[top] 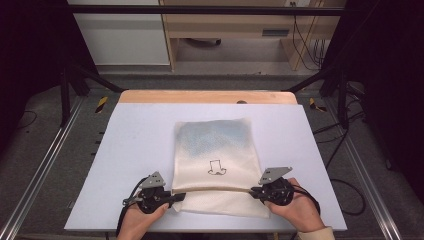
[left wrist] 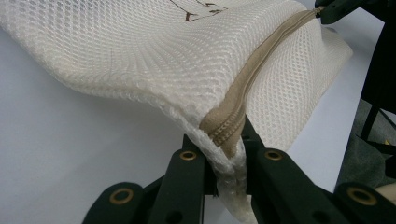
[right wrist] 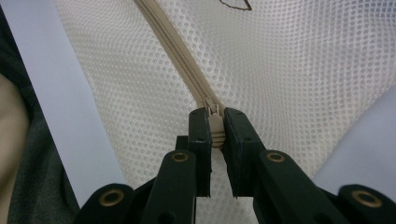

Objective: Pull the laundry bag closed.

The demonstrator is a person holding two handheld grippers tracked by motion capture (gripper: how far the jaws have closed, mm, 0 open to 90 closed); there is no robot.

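Observation:
A cream mesh bag (top: 215,145) with a small hat-and-moustache print lies on the white table (top: 130,150). A beige zipper (top: 215,190) runs across its near end, pulled taut and lifted a little. My left gripper (top: 177,196) is shut on the bag's left corner at the zipper's end (left wrist: 229,135); its jaws (left wrist: 226,158) pinch the mesh. My right gripper (top: 252,190) is shut on the zipper pull (right wrist: 215,135) at the right end, with its jaws (right wrist: 215,116) tight around the tab. The right gripper's tip (left wrist: 336,9) also appears far off in the left gripper view.
A wooden strip (top: 205,96) borders the table's far edge. Black frame posts (top: 65,90) and metal rails (top: 40,170) flank the table. Cables (top: 345,195) trail on the floor at the right. Wide white table surface lies left and right of the bag.

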